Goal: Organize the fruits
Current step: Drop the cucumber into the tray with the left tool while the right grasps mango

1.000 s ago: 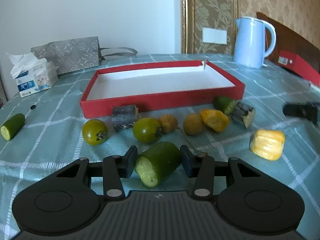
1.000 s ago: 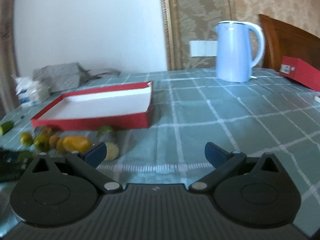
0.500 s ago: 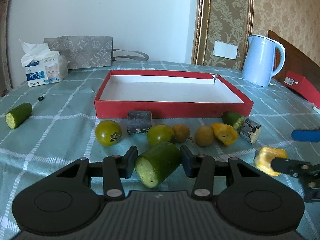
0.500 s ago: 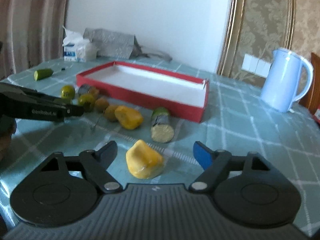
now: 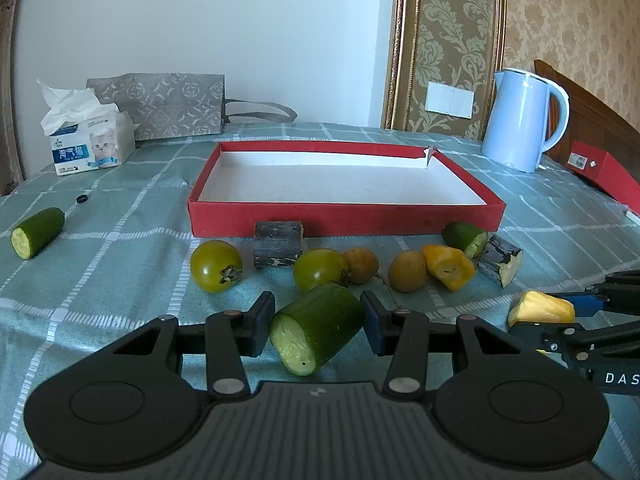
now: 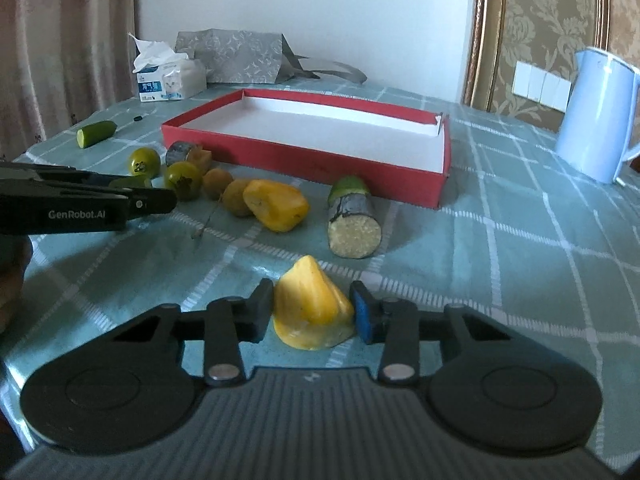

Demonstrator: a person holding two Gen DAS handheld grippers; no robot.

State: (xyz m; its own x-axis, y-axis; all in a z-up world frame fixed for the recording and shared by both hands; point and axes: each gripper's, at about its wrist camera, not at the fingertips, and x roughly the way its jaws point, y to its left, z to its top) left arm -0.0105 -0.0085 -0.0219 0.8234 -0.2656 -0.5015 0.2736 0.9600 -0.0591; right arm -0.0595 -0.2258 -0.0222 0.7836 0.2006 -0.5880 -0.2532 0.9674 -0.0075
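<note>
Both claws on fruit, near edge of table.

Left claw clenched on cucumber chunk, tilted, cut face toward camera, pinned between both pads. Right claw grips yellow piece, pads touching both flanks; whether it is lifted off the cloth cannot be told. Red tray sits mid-table, white floor bare. Along its near wall a loose row: two green tomatoes, dark cane stub, two brown longans, orange-yellow piece, green chunk, second cane stub. Second cucumber lies alone toward left edge. Kettle far right, tissue box far left.
</note>
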